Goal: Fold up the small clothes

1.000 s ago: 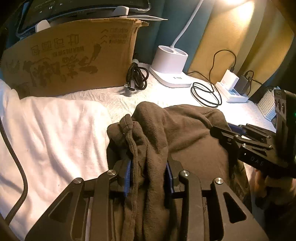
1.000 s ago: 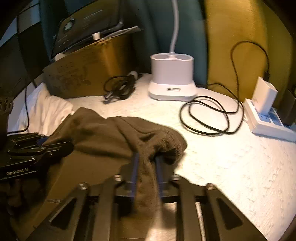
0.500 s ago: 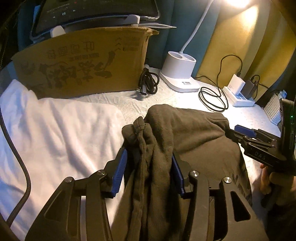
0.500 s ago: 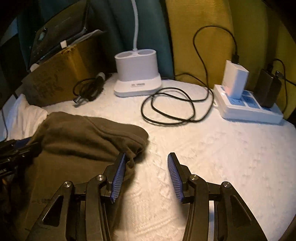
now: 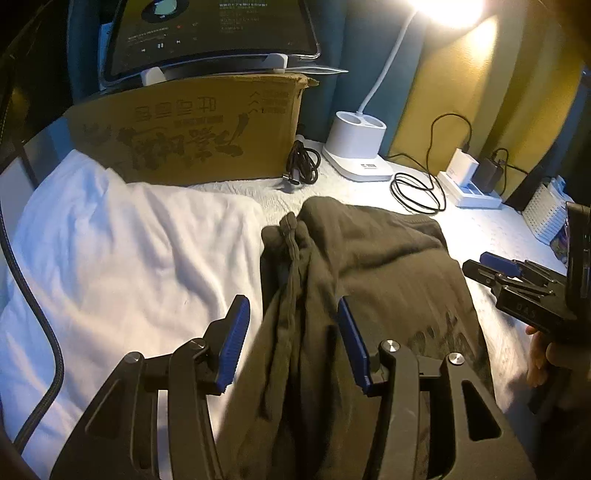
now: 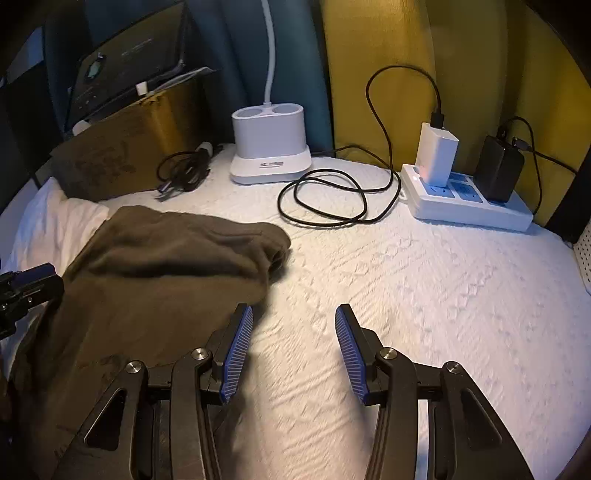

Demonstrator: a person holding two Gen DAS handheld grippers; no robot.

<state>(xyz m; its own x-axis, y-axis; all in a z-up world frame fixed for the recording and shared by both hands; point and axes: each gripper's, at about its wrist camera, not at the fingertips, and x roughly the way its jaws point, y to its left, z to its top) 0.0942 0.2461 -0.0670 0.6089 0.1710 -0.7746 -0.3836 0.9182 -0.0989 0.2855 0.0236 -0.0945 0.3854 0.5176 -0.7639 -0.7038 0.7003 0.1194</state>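
Note:
A dark brown garment [image 5: 376, 266] lies folded over on the white textured cover [image 6: 406, 295]; it also shows in the right wrist view [image 6: 166, 258]. My left gripper [image 5: 293, 343] is open, its blue pads apart on either side of the garment's bunched left edge, not pinching it. My right gripper [image 6: 293, 343] is open and empty over bare cover, just right of the garment's edge. The right gripper also shows at the right of the left wrist view [image 5: 517, 280].
A white cloth [image 5: 122, 258] lies left of the garment. A cardboard box [image 5: 192, 129] with a tablet [image 5: 210, 33] on it stands at the back. A white lamp base [image 6: 269, 147], coiled black cables [image 6: 328, 199] and a power strip [image 6: 469, 203] with chargers sit behind.
Both grippers were shut on the garment a second ago. The right one opened and pulled off to the right; the left one has now opened too. The garment lies released on the cover.

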